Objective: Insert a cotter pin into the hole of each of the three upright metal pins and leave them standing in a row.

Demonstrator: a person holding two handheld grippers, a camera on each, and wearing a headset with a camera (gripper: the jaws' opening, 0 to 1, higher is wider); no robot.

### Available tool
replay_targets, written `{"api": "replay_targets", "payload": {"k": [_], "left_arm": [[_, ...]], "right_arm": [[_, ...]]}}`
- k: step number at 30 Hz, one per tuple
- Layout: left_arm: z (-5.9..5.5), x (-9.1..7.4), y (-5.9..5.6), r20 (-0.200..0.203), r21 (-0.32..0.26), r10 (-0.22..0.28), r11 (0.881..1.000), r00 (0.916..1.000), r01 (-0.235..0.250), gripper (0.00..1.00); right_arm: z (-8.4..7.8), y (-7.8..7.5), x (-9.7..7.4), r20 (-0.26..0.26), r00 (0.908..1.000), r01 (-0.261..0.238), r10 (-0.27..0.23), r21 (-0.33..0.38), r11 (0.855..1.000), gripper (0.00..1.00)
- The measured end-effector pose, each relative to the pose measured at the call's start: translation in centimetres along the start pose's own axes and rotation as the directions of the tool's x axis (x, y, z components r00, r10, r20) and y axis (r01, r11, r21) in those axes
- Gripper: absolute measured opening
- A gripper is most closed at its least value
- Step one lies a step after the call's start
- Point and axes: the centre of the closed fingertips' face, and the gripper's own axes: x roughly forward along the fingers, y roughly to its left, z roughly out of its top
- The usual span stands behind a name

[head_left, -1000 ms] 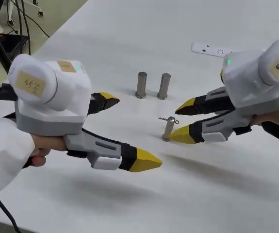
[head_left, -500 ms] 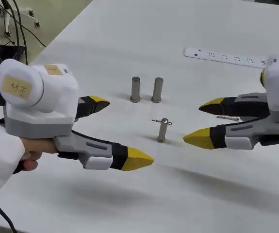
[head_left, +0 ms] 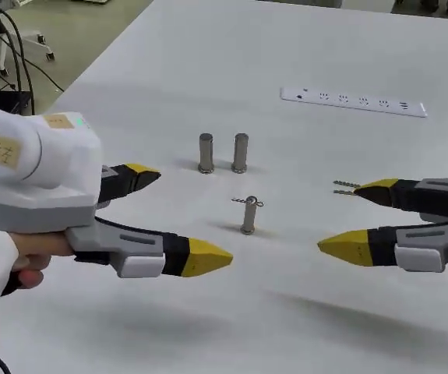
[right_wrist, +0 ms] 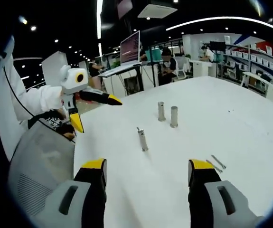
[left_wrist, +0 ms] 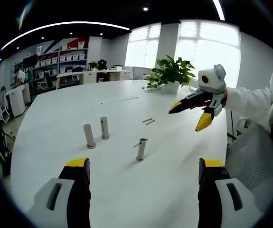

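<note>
Two bare metal pins (head_left: 206, 153) (head_left: 240, 153) stand side by side on the white table. A third pin (head_left: 248, 216) stands nearer me with a cotter pin (head_left: 247, 202) through its top. My left gripper (head_left: 192, 214) hovers open to the left of that pin, holding nothing. My right gripper (head_left: 339, 218) is open and apart on the right. Two loose cotter pins (head_left: 345, 187) lie beside its upper finger. The left gripper view shows the three pins (left_wrist: 141, 149) and the right gripper (left_wrist: 185, 119). In the right gripper view, the pinned pin (right_wrist: 142, 140) and loose cotter pins (right_wrist: 215, 164) show.
A white power strip (head_left: 354, 102) lies at the back right of the table (head_left: 301, 312). The table's left edge drops to a green floor with cables. A potted plant (left_wrist: 171, 75) stands at the table's far end.
My right gripper has drawn back to the right, away from the pin with the cotter pin, which stands alone. The left gripper has kept its place; the head view has shifted.
</note>
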Motion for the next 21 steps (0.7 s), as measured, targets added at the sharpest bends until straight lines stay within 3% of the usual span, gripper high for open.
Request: {"api": "replay_targets", "payload": {"k": [5,9,16,21], "left_arm": [[0.2,-0.2,0.1,0.012,-0.012,0.012,1.0,0.9999,-0.011,0.94],[0.2,-0.5,0.2,0.017,-0.02,0.018,1.0,0.9997,-0.017,0.94],[0.7,-0.8,0.3,0.031,-0.024,0.019,1.0,0.9993,-0.018,0.94],[0.7,-0.9,0.2,0.01,-0.005,0.005,1.0,0.9999,-0.005,0.94]], "right_arm": [[-0.3,-0.4,-1.3,0.028,0.9989,0.037,-0.039,0.05,0.998,0.71],[0.2,-0.3,-2.2,0.08,0.9954,0.045,-0.052,0.089,0.995,0.8],[-0.4,-0.6,-3.4,0.075,0.9934,0.078,-0.087,0.113,0.991,0.89],[-0.6,-0.5,-3.9,0.075,0.9916,0.096,-0.106,0.125,0.987,0.94]]}}
